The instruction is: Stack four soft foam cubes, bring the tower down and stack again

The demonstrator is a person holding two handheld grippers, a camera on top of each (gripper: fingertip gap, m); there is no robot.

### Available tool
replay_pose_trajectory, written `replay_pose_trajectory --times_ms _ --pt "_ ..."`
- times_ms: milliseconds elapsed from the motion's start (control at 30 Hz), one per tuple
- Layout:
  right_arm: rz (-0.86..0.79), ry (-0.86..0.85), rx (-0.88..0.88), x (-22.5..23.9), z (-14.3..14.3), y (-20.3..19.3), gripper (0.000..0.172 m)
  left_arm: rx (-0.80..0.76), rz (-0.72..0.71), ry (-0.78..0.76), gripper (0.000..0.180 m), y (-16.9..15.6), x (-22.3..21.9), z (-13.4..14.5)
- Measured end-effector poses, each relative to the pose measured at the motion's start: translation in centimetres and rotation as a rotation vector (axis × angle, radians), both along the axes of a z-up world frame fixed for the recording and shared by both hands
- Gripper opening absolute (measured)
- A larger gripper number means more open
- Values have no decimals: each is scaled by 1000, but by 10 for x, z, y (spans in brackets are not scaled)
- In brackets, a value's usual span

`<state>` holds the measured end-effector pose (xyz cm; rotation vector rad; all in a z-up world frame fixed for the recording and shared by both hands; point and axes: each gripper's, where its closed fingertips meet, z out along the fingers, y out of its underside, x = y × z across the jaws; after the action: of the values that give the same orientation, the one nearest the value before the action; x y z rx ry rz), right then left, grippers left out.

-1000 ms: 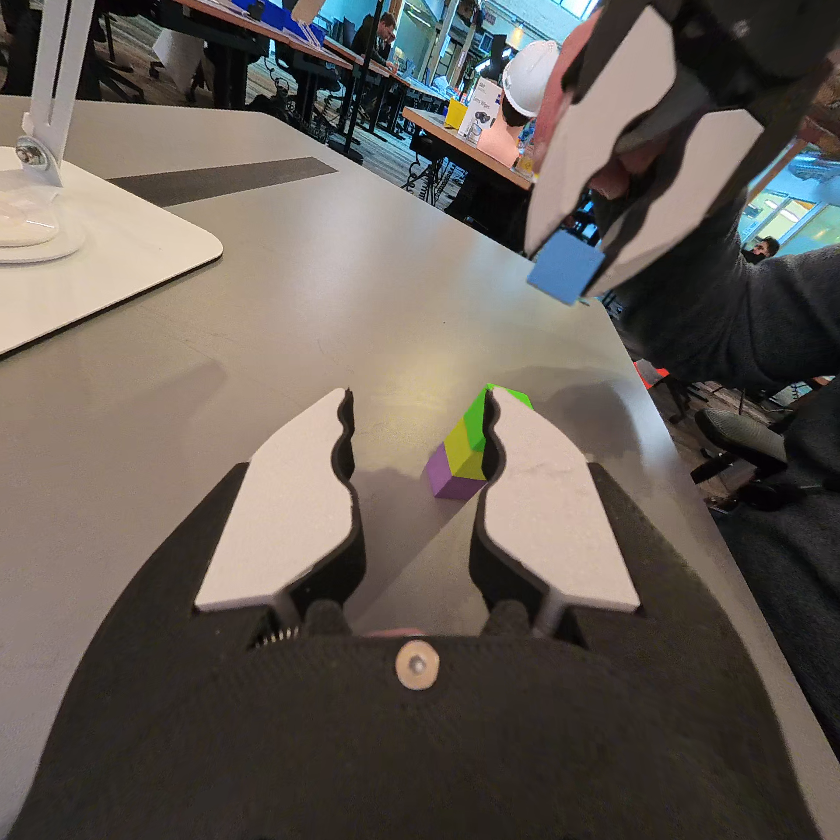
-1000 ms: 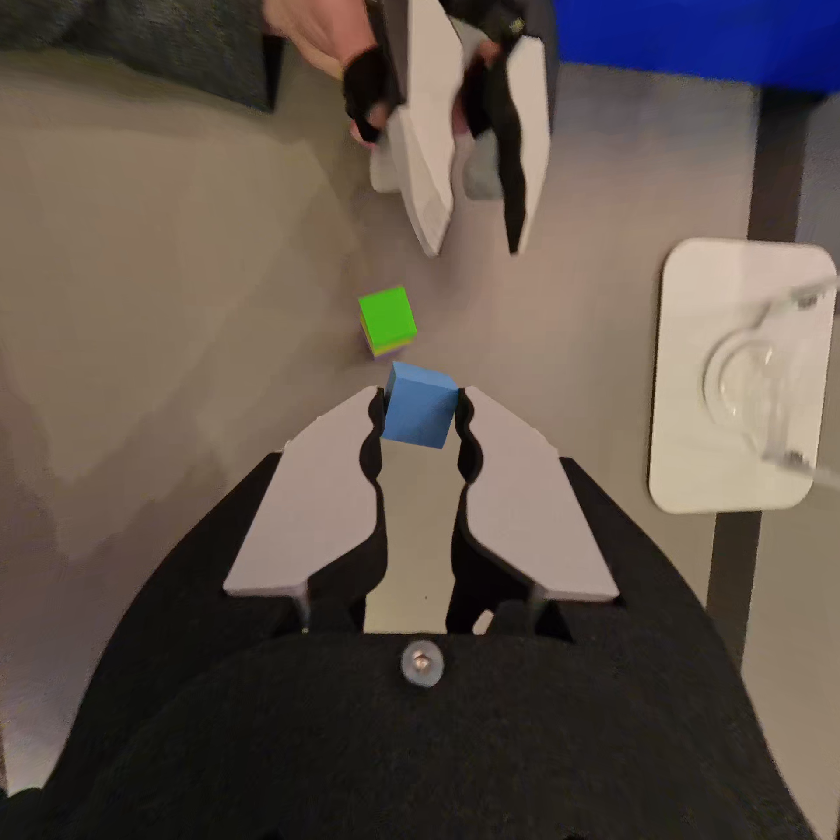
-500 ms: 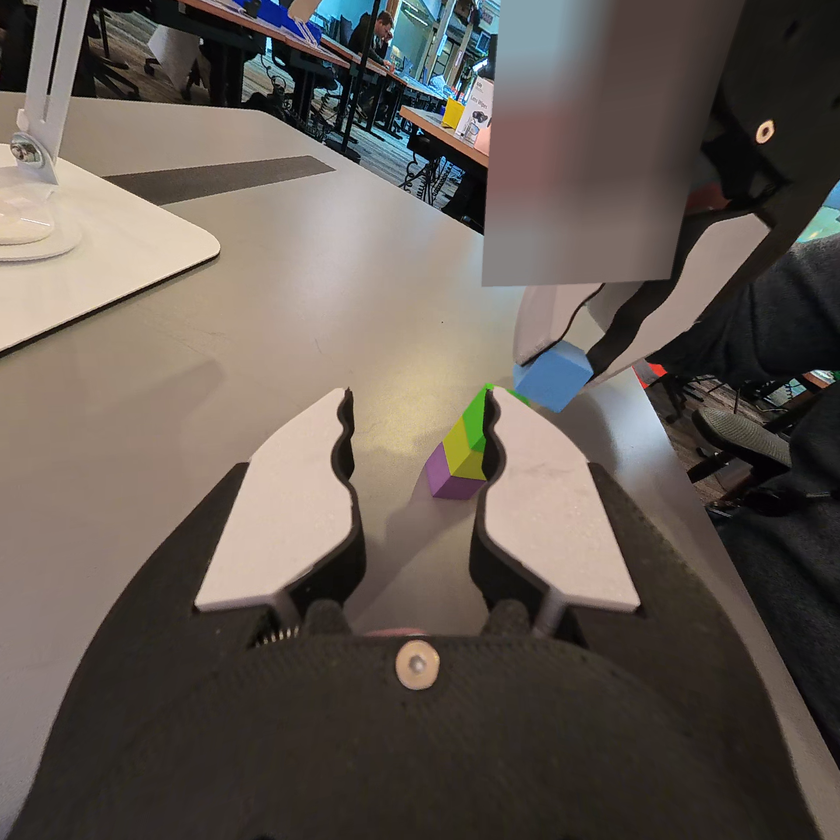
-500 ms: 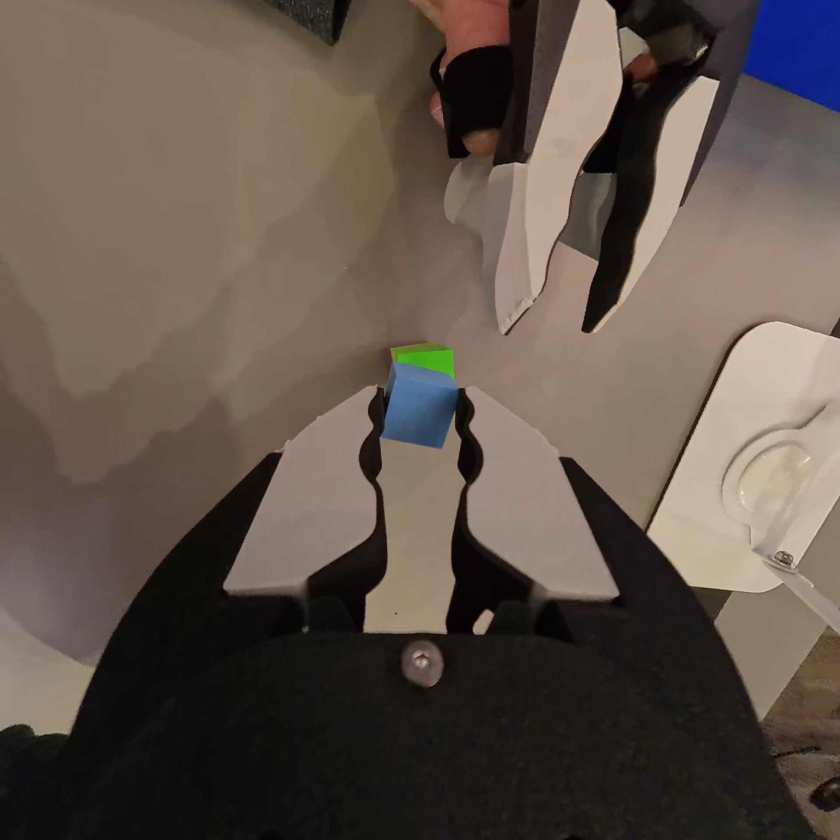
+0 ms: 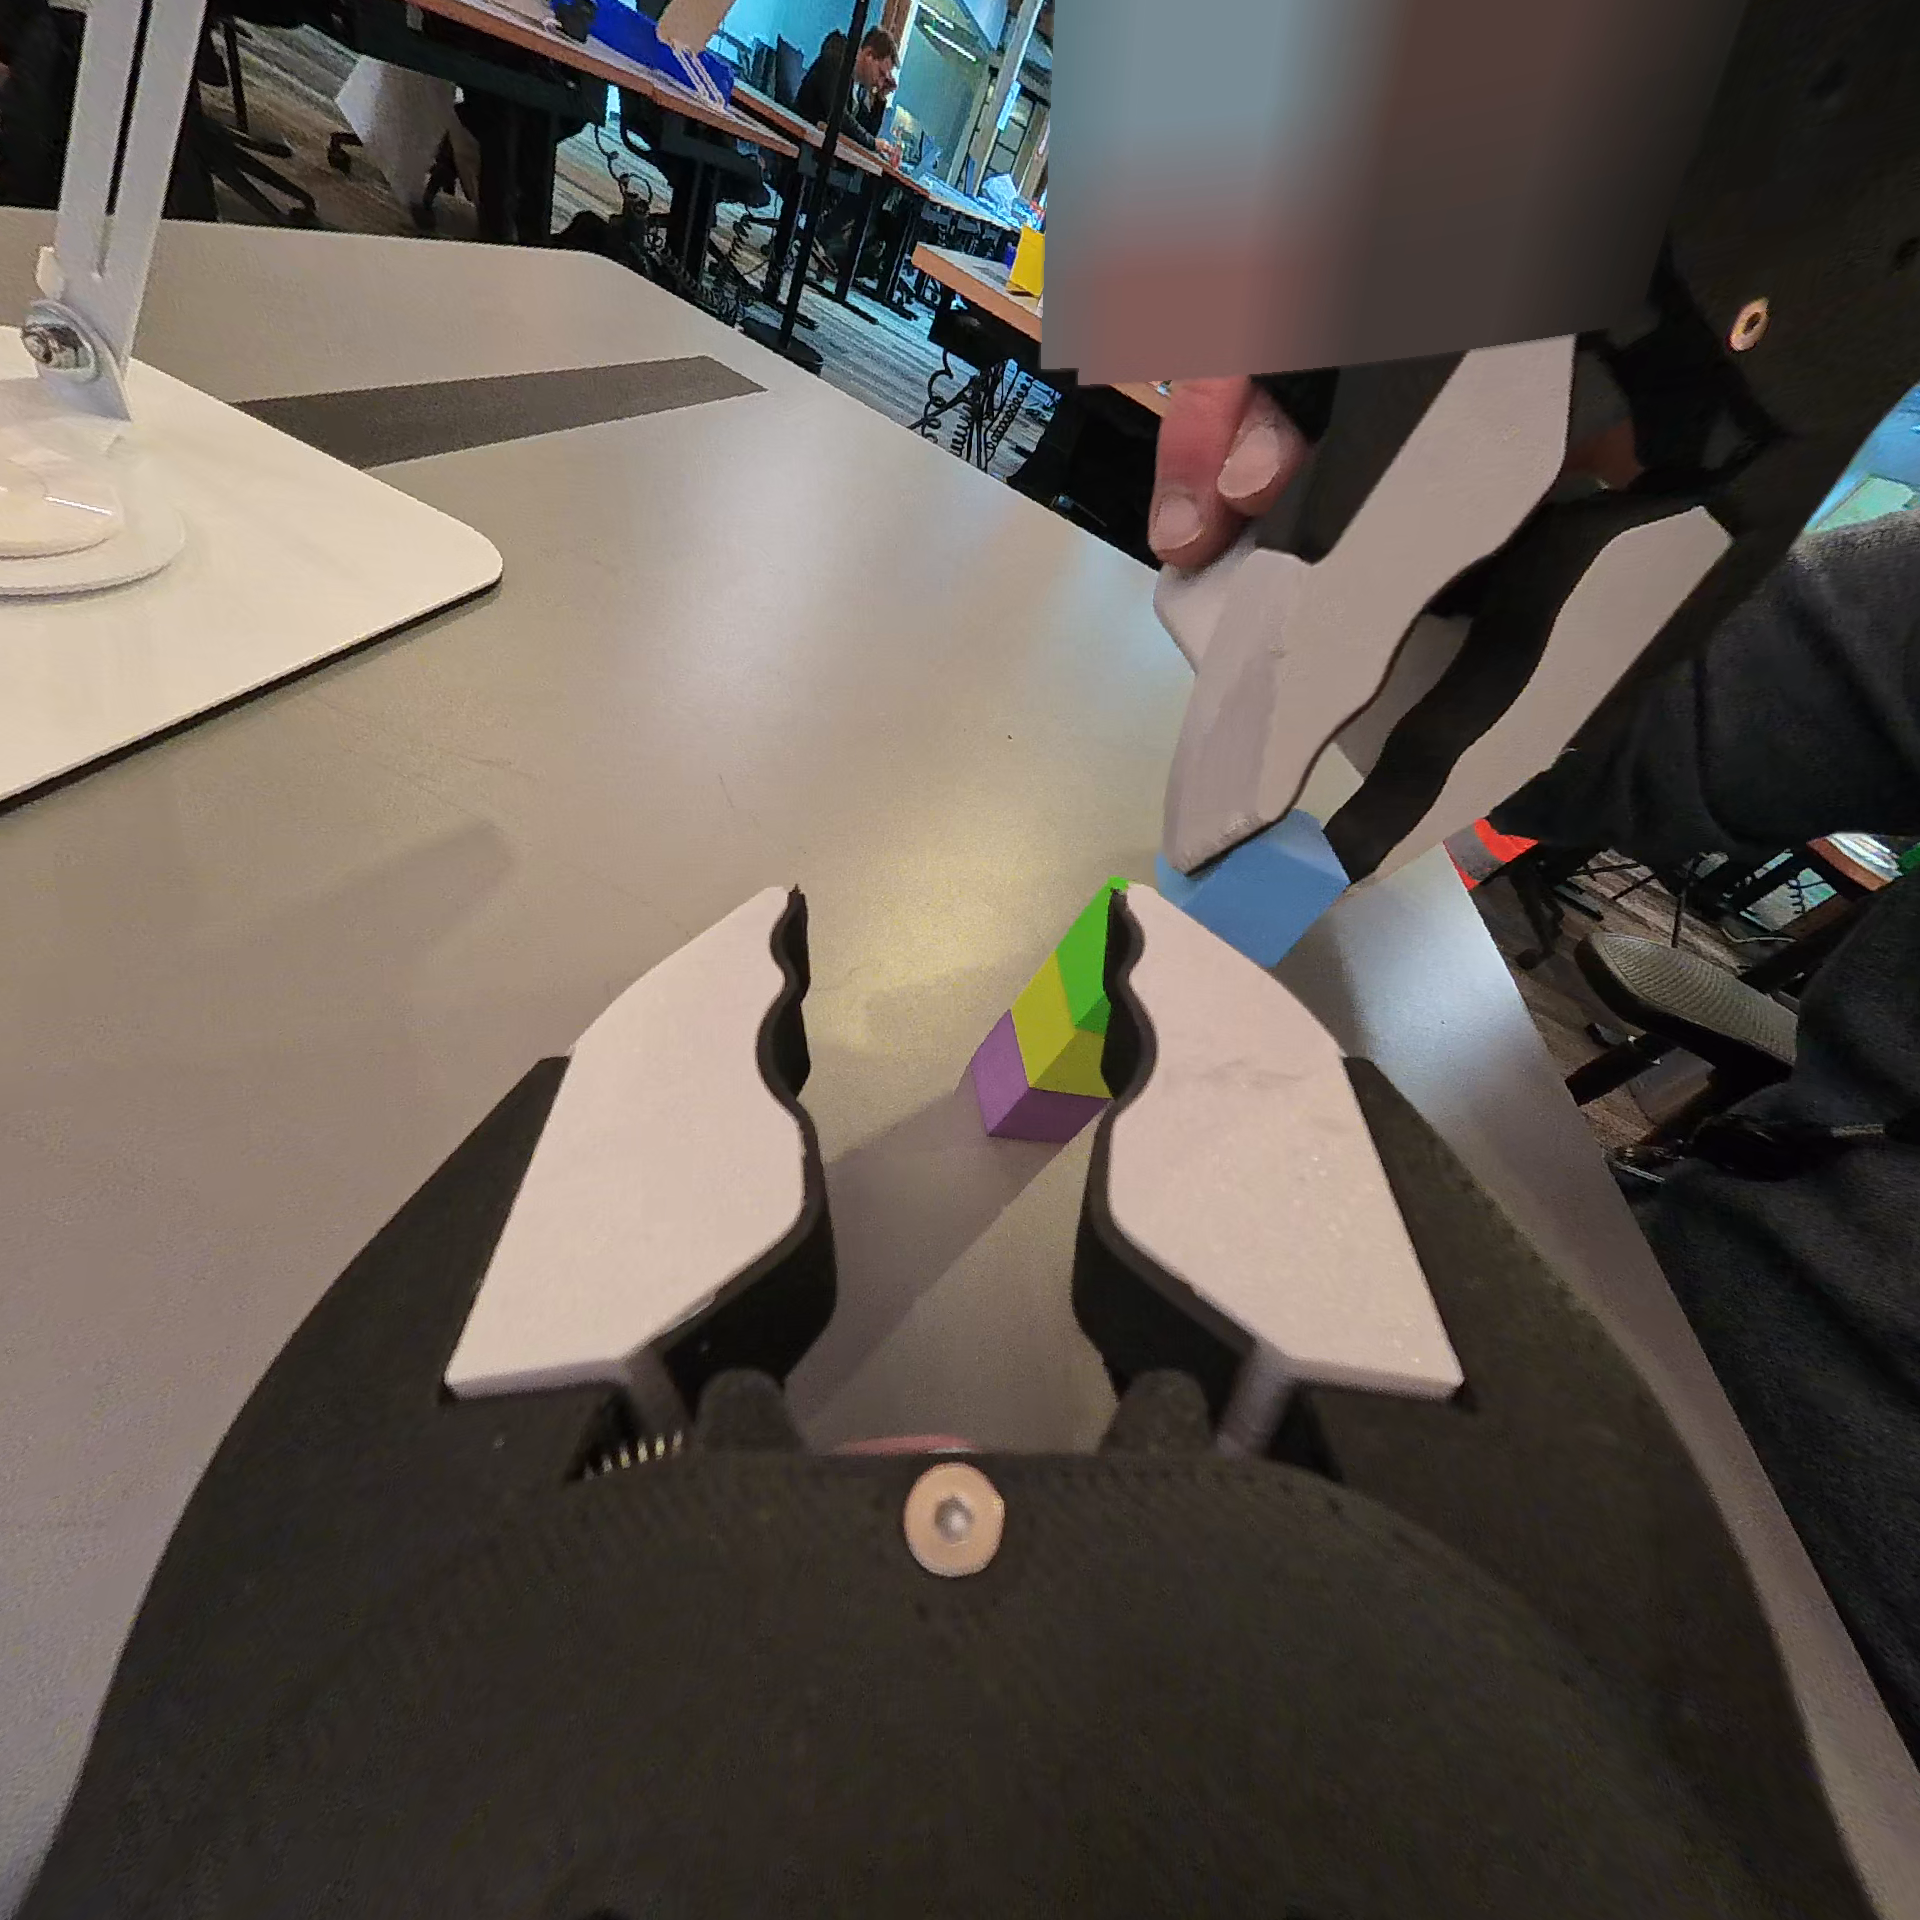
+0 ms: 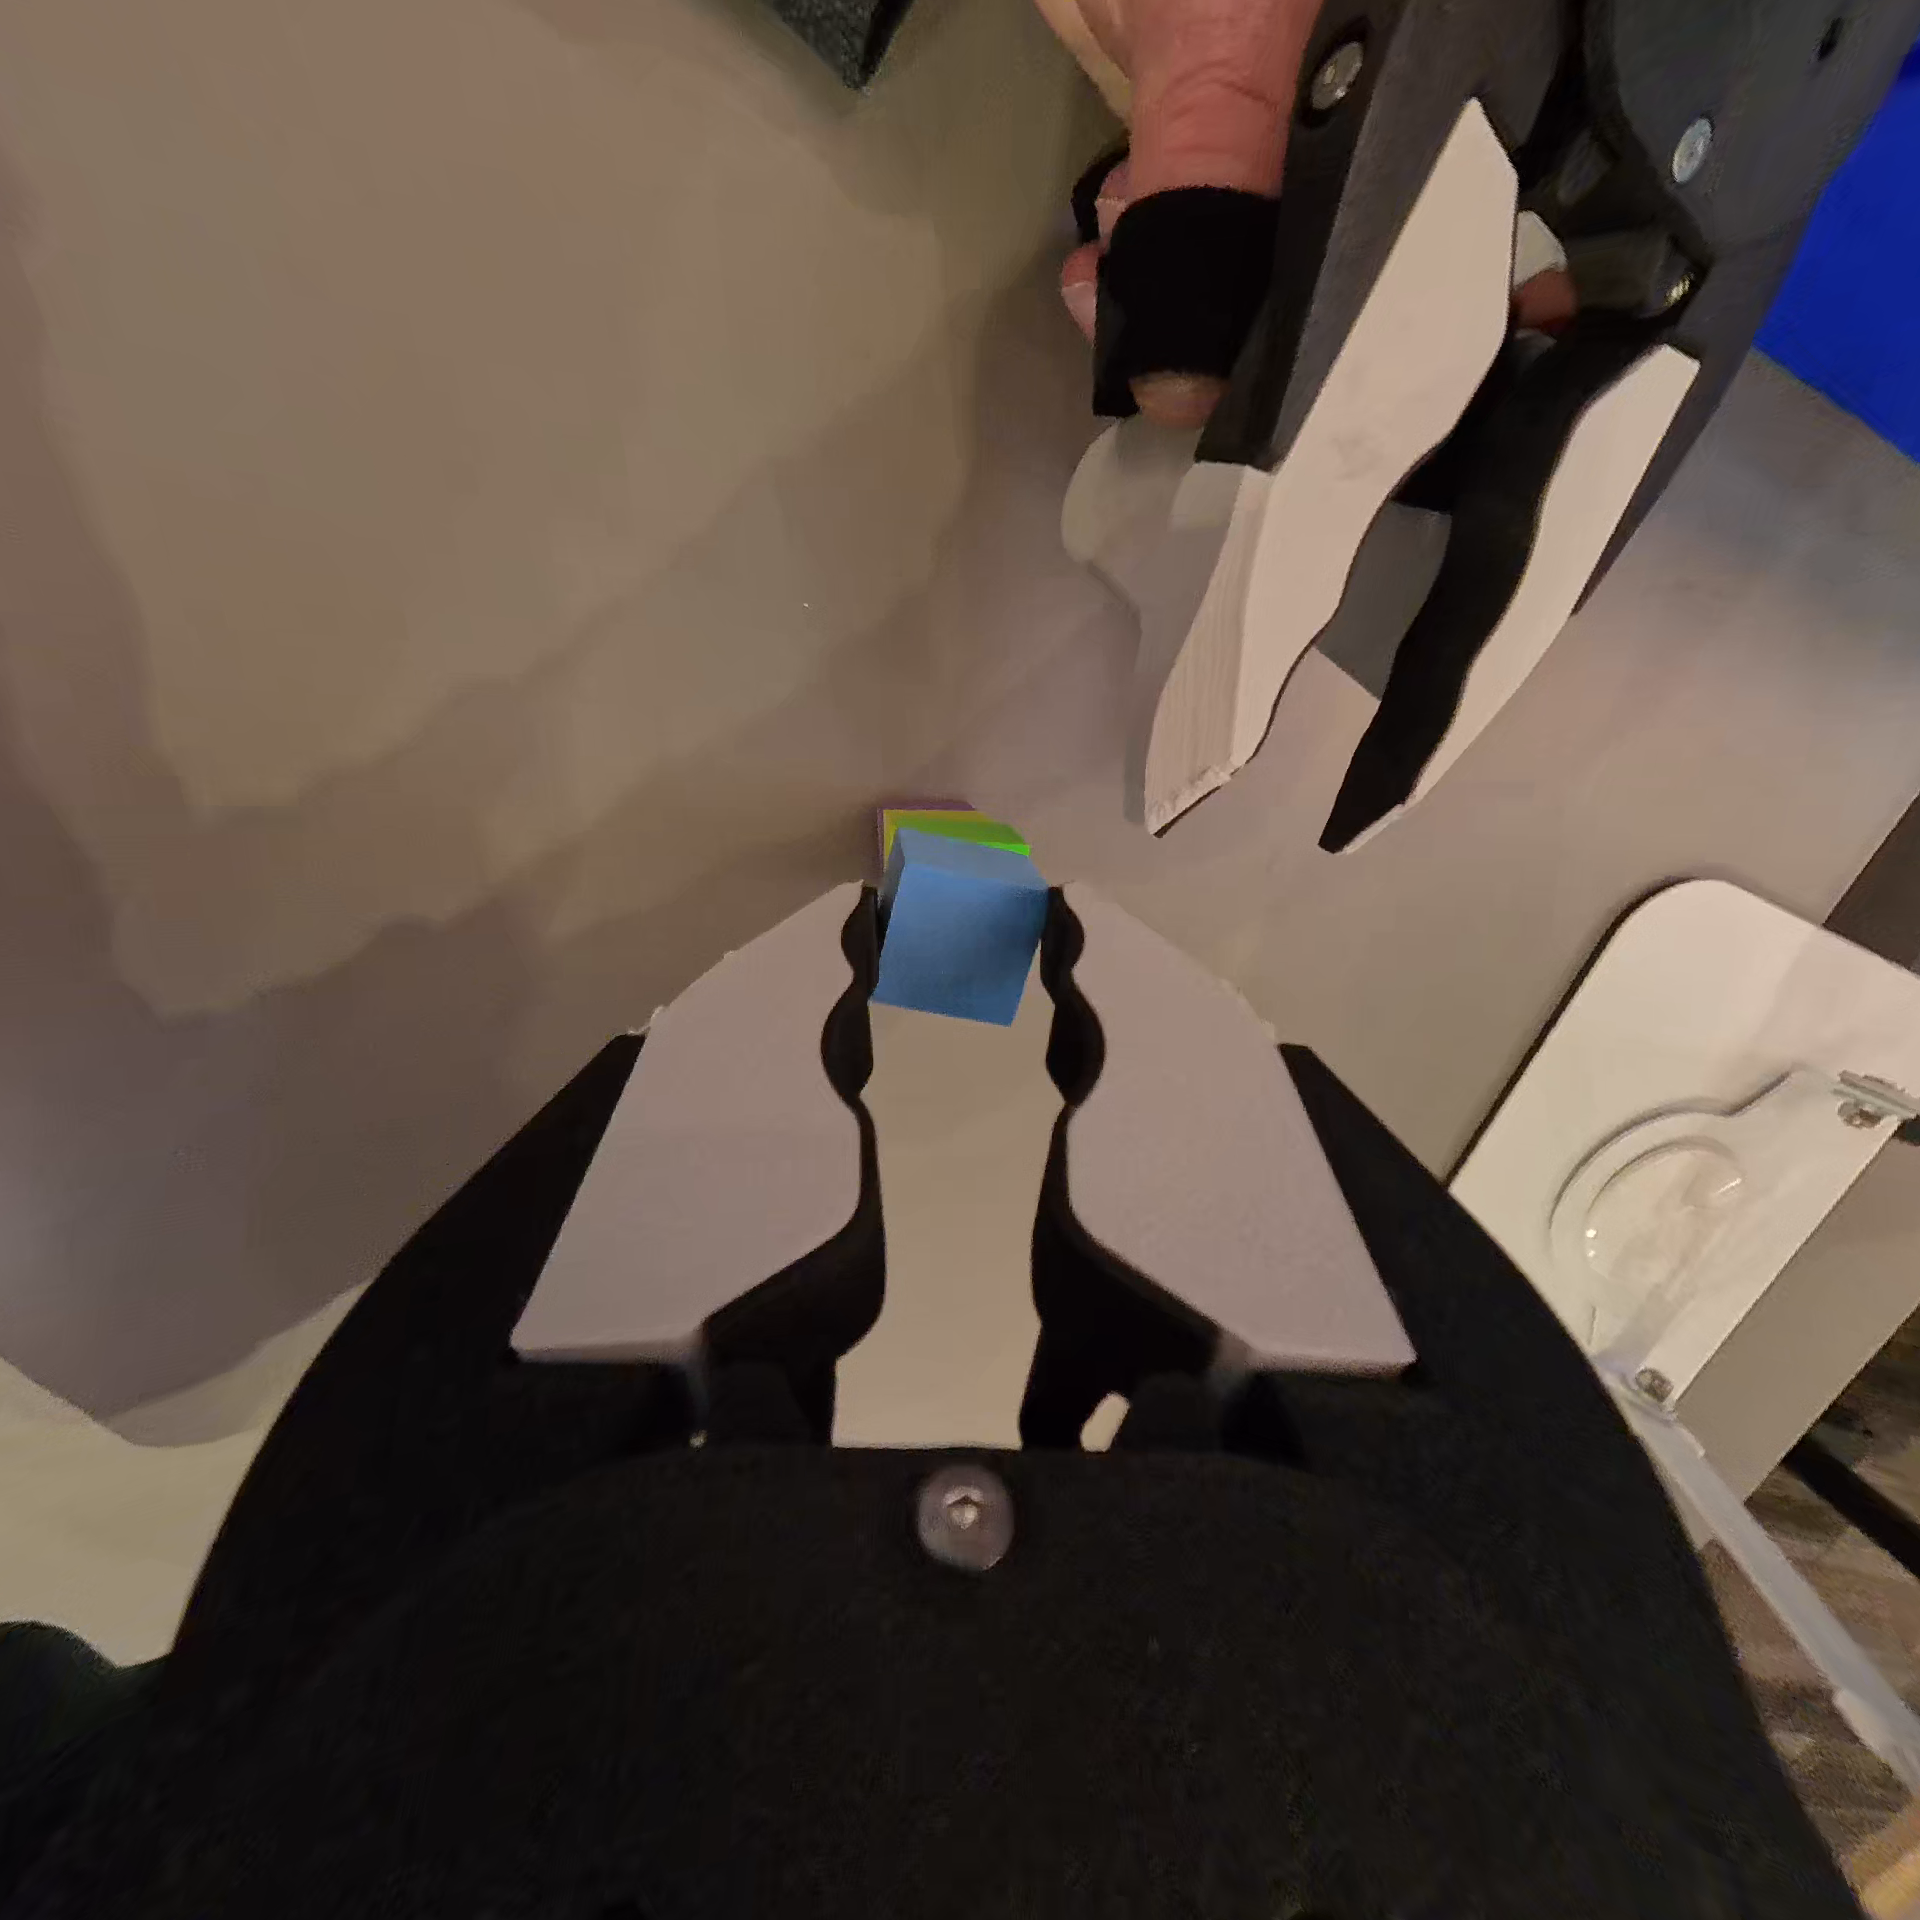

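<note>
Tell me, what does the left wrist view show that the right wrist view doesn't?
Only the left wrist view shows the office desks behind the table and the purple cube's side under the yellow cube. Only the right wrist view looks down on the stack. Both show the right gripper clamping the blue cube near the green cube, the open left gripper and the white stand base.

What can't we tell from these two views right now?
- Green cube: in the left wrist view the left gripper's own finger hides its right side; in the right wrist view the blue cube covers most of it.
- Blue cube resting on the stack or just above it: contact hidden in both views.
- Purple cube: only a sliver shows in the right wrist view.
</note>
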<state>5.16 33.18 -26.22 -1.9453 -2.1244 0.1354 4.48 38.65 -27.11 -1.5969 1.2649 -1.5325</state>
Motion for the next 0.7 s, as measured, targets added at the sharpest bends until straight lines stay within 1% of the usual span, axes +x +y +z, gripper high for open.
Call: replay_pose_trajectory --times_ms 100,333,700 --pt "61 -3 -1 0 -1 0 29 0 0 0 54 0 0 0" --pt "118 -10 -5 2 -2 3 29 -1 -1 -1 54 0 0 0" --pt "135 -38 -4 1 -7 3 29 -1 -2 1 54 0 0 0"
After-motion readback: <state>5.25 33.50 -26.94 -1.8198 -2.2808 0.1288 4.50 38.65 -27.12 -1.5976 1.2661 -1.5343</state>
